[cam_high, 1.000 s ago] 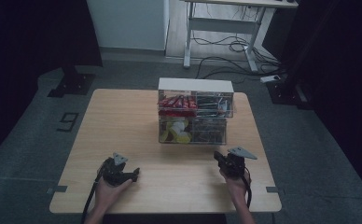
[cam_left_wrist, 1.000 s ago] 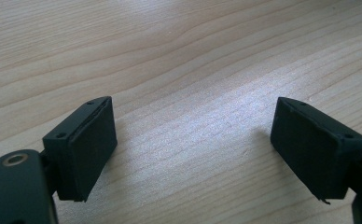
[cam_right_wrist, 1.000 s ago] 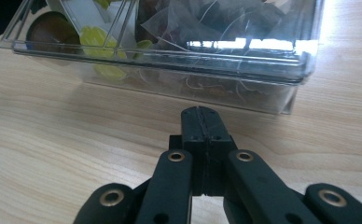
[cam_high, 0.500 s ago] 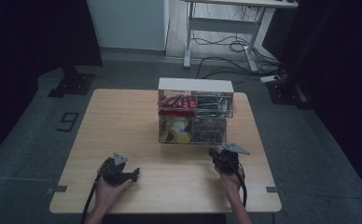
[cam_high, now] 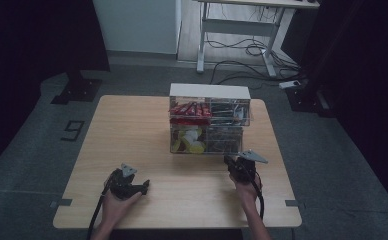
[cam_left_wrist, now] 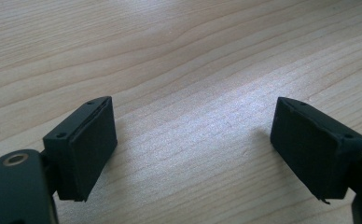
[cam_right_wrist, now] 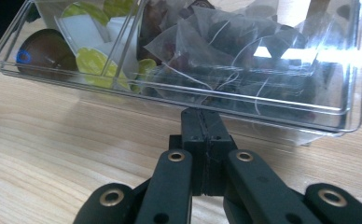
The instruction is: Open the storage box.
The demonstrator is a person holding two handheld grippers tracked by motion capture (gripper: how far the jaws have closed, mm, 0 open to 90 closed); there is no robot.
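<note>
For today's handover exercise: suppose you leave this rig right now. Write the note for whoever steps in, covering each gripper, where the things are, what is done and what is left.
Left gripper: jaws wide open, nothing between them, low over bare table at the near left.
Right gripper: jaws shut together, tips at the front lower edge of the clear organizer; whether they touch it is unclear.
Things: the organizer stands mid-table. Its lower level holds coffee pods on one side and tea bags on the other; red packets sit in the upper level.
Done: nothing taken out yet.
Left: probably pulling the lower drawer open with the right gripper.

A lab: dark curtains, floor cables, a lone wooden table.
</note>
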